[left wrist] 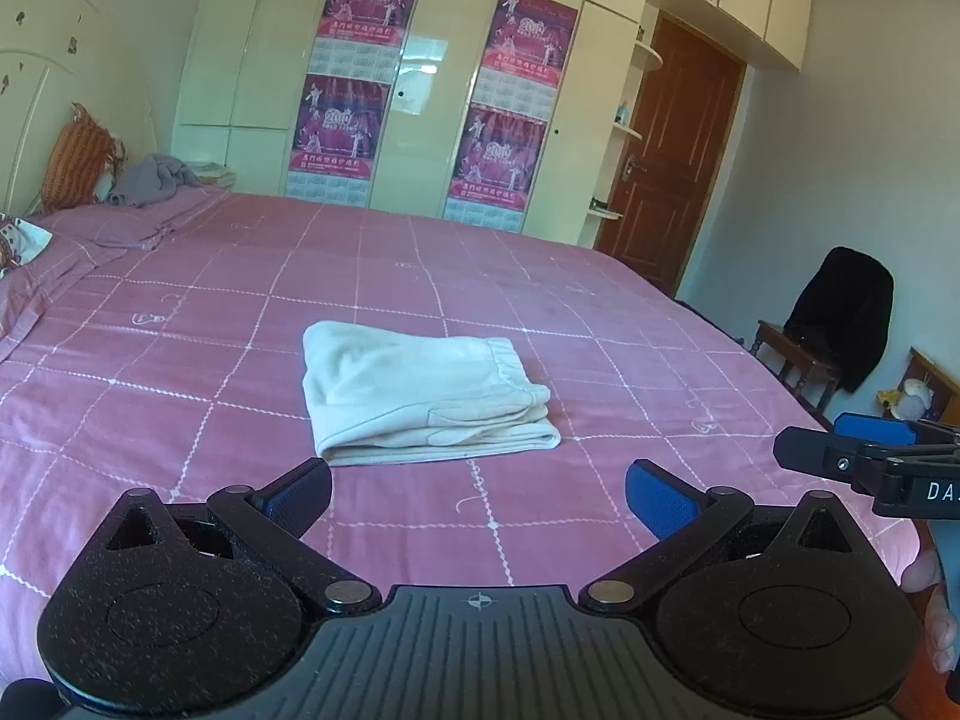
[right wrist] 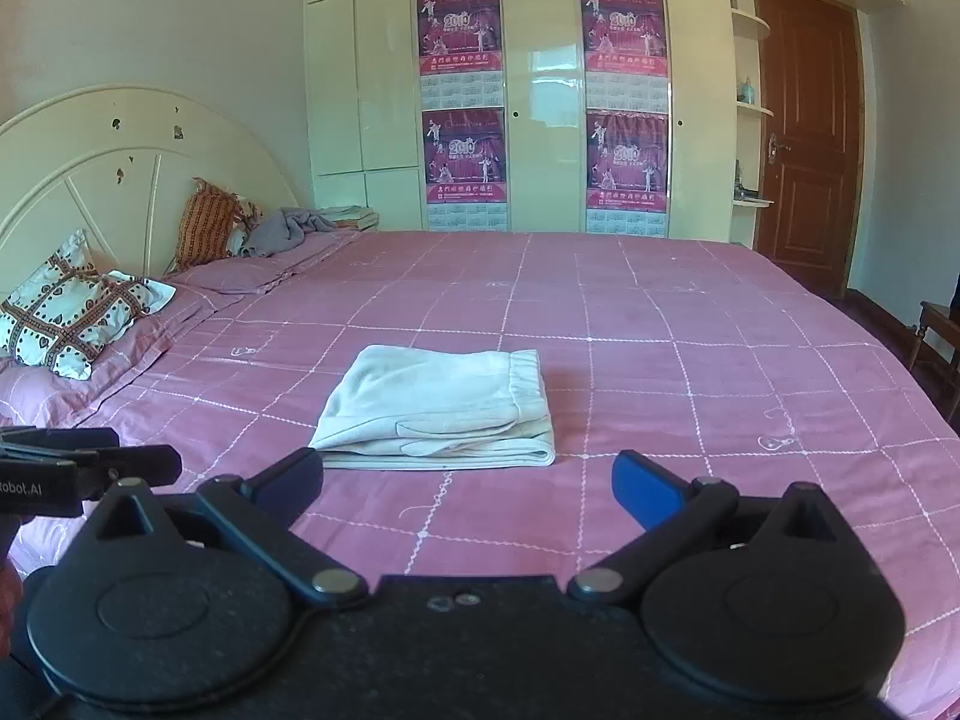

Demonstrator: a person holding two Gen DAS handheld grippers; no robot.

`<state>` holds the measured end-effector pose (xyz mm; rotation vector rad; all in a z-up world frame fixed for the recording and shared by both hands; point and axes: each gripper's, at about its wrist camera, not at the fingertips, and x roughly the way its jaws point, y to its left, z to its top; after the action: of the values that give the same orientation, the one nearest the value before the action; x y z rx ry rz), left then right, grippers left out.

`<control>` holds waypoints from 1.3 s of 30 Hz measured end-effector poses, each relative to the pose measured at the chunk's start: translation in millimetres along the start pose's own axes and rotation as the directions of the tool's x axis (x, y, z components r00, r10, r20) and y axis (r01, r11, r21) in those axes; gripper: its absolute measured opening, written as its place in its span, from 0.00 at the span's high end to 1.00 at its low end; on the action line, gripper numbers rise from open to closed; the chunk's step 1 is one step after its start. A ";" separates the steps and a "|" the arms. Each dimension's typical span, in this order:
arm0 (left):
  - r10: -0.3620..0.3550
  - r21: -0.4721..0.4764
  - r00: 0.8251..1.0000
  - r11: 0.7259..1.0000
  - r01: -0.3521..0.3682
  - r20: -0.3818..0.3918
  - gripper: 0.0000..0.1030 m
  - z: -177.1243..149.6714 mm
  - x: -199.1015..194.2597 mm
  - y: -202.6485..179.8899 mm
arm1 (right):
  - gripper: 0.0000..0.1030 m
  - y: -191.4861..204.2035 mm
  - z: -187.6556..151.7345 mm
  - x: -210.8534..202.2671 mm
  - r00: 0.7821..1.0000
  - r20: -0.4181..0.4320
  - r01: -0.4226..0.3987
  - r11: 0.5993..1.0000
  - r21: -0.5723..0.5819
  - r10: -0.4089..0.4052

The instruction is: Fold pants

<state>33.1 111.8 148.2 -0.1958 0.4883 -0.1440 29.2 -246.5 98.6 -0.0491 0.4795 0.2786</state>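
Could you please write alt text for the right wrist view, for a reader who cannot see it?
A pair of pale pants lies folded into a neat stack on a pink checked bed, with the open, empty right gripper just short of it. The left gripper shows at the left edge, with pillows and a wardrobe behind.

Both claws same build: matte black plastic, speckled with dust. Left claw: two big round pivot housings with a raised disc each, triangular cut-outs above them, silver pins at the link joints, ribbed centre plate with a small compass mark. Fingers are black links tipped with blue textured pads. Right claw: same layout, centre plate plain with two small screws. White lettering on each claw's side, only partly readable
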 end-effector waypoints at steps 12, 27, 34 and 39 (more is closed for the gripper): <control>0.003 0.014 1.000 1.000 -0.003 0.010 0.00 1.5 -4.0 -3.5 | 0.00 9.6 -0.1 -4.4 1.000 0.016 -0.026 1.000 -0.007 0.026; 0.006 0.017 1.000 1.000 -0.006 0.007 0.00 0.9 -3.6 -4.1 | 0.00 11.3 0.4 -3.6 1.000 0.011 -0.029 1.000 -0.006 0.029; 0.007 0.018 1.000 1.000 -0.007 0.007 0.00 1.2 -4.3 -3.4 | 0.00 12.0 -0.3 -2.8 0.999 0.011 -0.031 0.999 -0.005 0.031; 0.007 0.022 1.000 1.000 -0.007 0.007 0.00 1.2 -5.1 -3.6 | 0.00 10.9 -0.8 -2.7 0.999 0.010 -0.032 0.999 -0.005 0.032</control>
<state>28.9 109.5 152.3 -0.1727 0.4803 -0.1421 23.6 -236.8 99.4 -0.0443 0.4700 0.3114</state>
